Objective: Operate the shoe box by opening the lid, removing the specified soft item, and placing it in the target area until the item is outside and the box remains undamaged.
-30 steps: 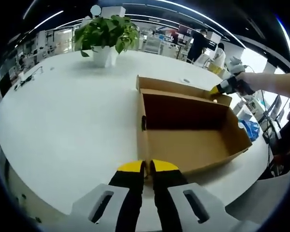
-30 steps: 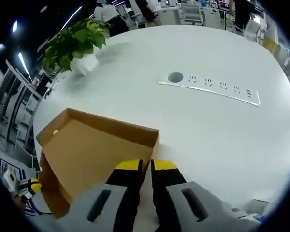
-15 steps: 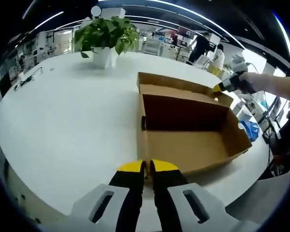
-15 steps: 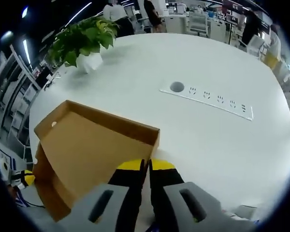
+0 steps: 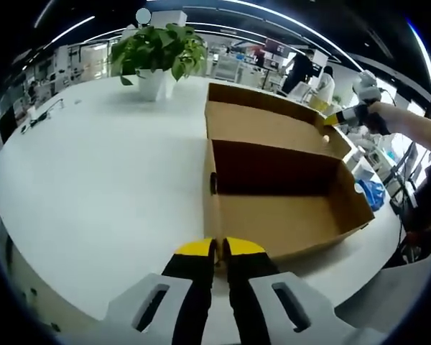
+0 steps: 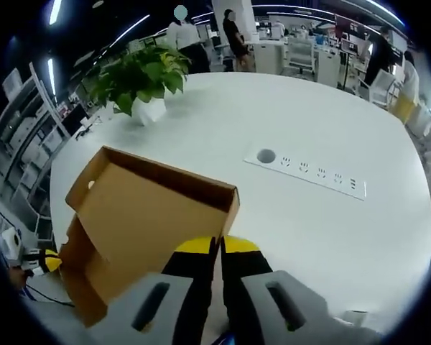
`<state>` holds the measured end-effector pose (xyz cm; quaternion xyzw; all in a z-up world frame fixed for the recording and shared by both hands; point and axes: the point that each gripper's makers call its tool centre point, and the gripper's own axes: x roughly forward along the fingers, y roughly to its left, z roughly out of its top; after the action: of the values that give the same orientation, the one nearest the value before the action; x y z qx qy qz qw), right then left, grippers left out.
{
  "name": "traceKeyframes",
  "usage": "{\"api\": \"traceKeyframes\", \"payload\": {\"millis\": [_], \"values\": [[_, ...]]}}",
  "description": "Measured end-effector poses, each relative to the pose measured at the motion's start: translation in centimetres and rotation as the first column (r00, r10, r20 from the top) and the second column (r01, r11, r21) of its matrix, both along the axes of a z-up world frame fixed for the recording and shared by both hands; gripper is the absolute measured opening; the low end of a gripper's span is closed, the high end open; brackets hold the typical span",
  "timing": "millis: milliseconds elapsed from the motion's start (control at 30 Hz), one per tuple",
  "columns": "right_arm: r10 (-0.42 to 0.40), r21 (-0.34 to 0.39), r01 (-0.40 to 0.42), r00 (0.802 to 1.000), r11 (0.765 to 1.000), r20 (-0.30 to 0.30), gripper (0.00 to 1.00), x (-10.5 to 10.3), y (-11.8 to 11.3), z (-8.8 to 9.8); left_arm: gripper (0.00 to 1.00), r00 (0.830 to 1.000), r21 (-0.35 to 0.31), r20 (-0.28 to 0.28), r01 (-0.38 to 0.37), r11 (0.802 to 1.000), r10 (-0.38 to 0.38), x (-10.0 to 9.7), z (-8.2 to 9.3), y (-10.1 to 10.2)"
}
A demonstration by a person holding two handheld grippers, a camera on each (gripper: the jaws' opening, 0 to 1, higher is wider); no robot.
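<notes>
The brown cardboard shoe box [image 5: 280,201] sits right of centre in the left gripper view on the round white table [image 5: 93,172], its hinged lid [image 5: 269,122] raised but not fully back — opening is under way, I judge. The interior looks bare; no soft item is visible, so removal and placing remain. The box's long axis runs from lower centre toward the right edge of the frame, its mouth facing the camera.

The left gripper [image 5: 219,248], jaws pressed together, pinches the box's near wall. The right gripper [image 6: 215,246], jaws likewise closed, nips the lid's edge. A potted green plant [image 5: 158,50] stands at upper left.
</notes>
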<state>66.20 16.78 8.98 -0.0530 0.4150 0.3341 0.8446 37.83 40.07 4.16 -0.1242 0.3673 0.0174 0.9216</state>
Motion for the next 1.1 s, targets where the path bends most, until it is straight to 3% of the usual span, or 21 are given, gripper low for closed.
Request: {"api": "traceKeyframes", "payload": {"millis": [267, 467, 767, 1100], "values": [[0.03, 0.015, -0.032, 0.994, 0.999, 0.102, 0.0, -0.8, 0.1, 2.6, 0.03, 1.0, -0.011, 0.009, -0.012, 1.0, 0.012, 0.0, 0.1, 0.0], [0.04, 0.03, -0.045, 0.989, 0.999, 0.142, 0.0, -1.8, -0.2, 3.9, 0.03, 1.0, -0.009, 0.005, -0.006, 1.0, 0.006, 0.0, 0.1, 0.0], [0.096, -0.003, -0.099, 0.962, 0.995, 0.256, 0.0, -4.1, -0.7, 5.6, 0.03, 1.0, -0.006, 0.005, -0.001, 1.0, 0.001, 0.0, 0.0, 0.2], [0.094, 0.032, -0.111, 0.937, 0.993, 0.335, 0.0, -7.1, -1.4, 6.9, 0.03, 1.0, -0.011, 0.009, 0.002, 1.0, -0.002, 0.0, 0.0, 0.2]]}}
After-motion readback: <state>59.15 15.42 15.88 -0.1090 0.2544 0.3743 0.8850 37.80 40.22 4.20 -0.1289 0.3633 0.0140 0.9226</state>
